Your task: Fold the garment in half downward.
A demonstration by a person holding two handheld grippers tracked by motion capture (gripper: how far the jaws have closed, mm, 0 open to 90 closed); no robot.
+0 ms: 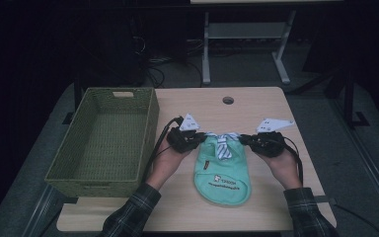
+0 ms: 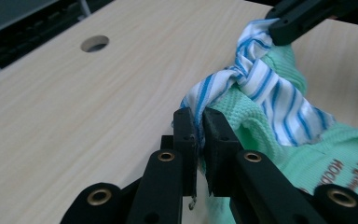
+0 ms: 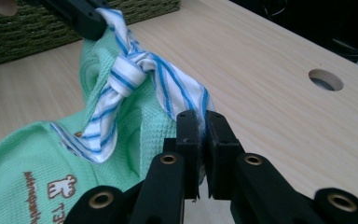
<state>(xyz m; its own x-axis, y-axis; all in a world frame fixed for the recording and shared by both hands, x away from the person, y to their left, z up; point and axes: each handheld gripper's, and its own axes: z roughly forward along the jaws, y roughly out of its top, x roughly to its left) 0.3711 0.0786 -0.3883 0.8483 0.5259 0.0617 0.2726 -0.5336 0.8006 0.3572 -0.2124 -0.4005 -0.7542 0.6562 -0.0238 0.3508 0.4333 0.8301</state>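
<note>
A small mint-green garment [image 1: 223, 170] with a blue-and-white striped collar and knotted tie [image 1: 222, 143] lies on the wooden table [image 1: 256, 106]. My left gripper [image 1: 201, 138] is shut on the collar's left end; in the left gripper view the striped cloth [image 2: 261, 88] is pinched between the jaws of my left gripper [image 2: 199, 122]. My right gripper [image 1: 243, 139] is shut on the collar's right end, and the right gripper view has my right gripper [image 3: 201, 122] clamped on the striped edge [image 3: 168, 88]. The garment's printed front [image 3: 42, 186] faces up.
An empty green woven basket [image 1: 106, 140] stands at the table's left side, close to my left hand. A round cable hole [image 1: 228, 100] sits near the far edge. Bare tabletop lies beyond and to the right of the garment.
</note>
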